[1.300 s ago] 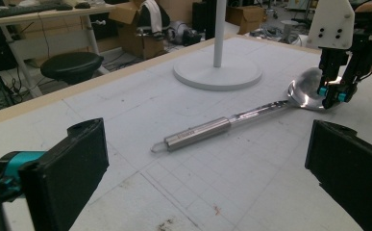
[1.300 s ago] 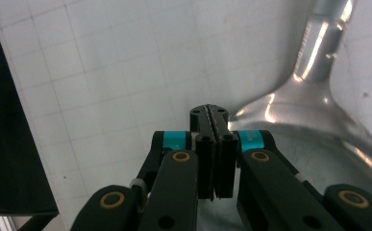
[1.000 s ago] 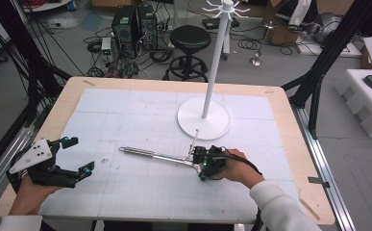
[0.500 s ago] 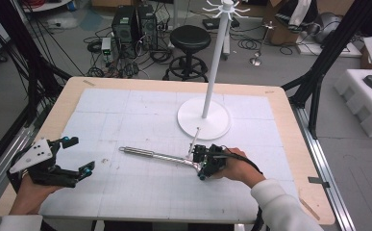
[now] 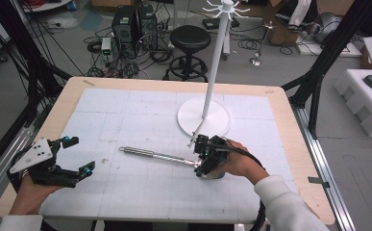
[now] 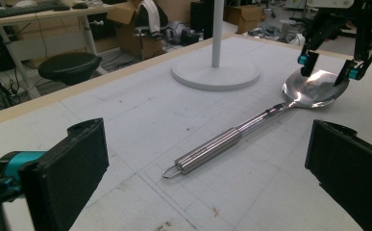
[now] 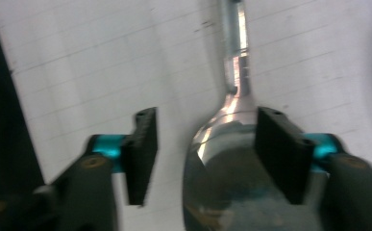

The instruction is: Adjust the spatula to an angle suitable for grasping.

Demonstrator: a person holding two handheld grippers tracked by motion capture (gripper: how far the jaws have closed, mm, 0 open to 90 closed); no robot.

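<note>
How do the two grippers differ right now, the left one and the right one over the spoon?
The left gripper sits near the table's left edge, away from the spoon; the right gripper is over the spoon's bowl. The left gripper's jaws have nothing between them; the right gripper's jaws have just been opening and straddle the bowl without pressing it. Both are hand-held, black with teal accents, and open.

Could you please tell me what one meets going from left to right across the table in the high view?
Left black two-jaw gripper with grey three-cornered plate → long polished steel spoon lying flat → right black two-jaw gripper over the spoon's bowl, jaws just been opening. The white round-based hook stand overlaps the right gripper's span, so I leave it out.
</note>
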